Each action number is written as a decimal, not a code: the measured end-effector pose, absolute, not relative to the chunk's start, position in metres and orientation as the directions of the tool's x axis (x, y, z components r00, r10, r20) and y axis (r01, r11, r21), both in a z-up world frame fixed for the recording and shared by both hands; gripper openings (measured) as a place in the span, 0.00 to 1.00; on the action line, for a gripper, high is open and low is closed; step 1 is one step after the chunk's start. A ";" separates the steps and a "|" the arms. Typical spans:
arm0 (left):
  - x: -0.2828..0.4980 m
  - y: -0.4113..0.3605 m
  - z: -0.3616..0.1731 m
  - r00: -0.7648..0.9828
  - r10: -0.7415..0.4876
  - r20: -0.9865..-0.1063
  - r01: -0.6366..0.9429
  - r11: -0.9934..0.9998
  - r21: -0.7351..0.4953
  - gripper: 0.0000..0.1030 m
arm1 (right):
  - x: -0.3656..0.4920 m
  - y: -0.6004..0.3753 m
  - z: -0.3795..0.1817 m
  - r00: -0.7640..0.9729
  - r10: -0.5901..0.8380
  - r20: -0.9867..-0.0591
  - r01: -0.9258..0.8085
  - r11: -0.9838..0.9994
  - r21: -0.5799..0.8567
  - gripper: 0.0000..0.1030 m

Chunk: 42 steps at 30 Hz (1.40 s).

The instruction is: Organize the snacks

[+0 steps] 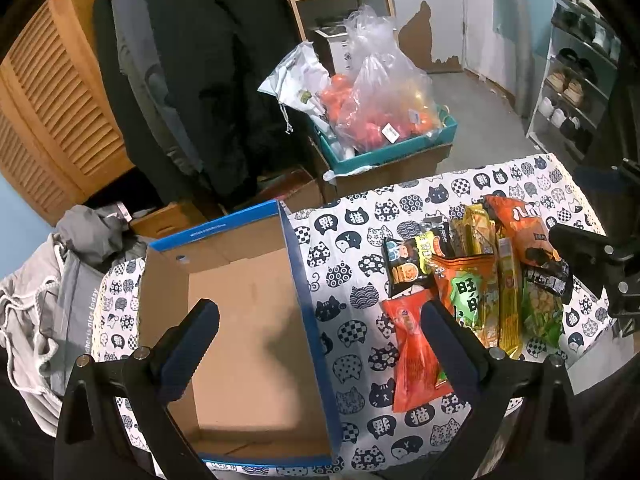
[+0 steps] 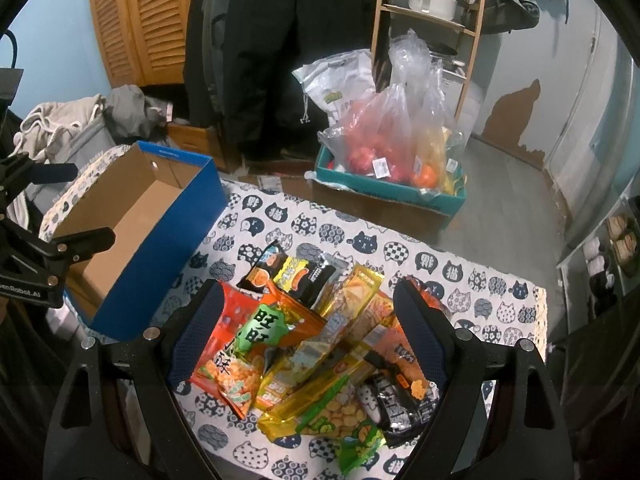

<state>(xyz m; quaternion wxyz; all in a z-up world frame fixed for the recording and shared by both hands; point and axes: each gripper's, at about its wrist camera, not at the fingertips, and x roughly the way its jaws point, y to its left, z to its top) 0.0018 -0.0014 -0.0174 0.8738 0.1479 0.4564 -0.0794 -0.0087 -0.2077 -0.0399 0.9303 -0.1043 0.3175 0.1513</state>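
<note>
Left tongs (image 1: 320, 320) spread wide above the empty blue box (image 1: 256, 320), right tongs (image 2: 308, 312) gaping over the snack pile (image 2: 320, 340) on the table (image 2: 460, 280)

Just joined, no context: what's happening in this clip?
A person holds two sets of tongs over a cat-print table. The left tongs, open, hang above an empty blue cardboard box. The right tongs, open, hang above a pile of snack packets. Nothing is gripped, nothing boxed yet.
</note>
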 end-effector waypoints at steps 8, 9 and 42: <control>0.002 -0.002 -0.017 0.571 -0.002 -0.821 0.273 0.944 0.187 0.99 | -0.007 -0.208 -0.038 0.750 0.215 -0.626 -0.348 0.933 -0.097 0.82; 0.002 -0.002 -0.017 0.570 -0.002 -0.822 0.272 0.944 0.186 0.99 | -0.007 -0.208 -0.038 0.750 0.214 -0.626 -0.347 0.933 -0.098 0.82; 0.003 -0.002 -0.017 0.569 -0.001 -0.822 0.270 0.945 0.186 0.99 | -0.006 -0.210 -0.041 0.742 0.214 -0.636 -0.349 0.933 -0.093 0.82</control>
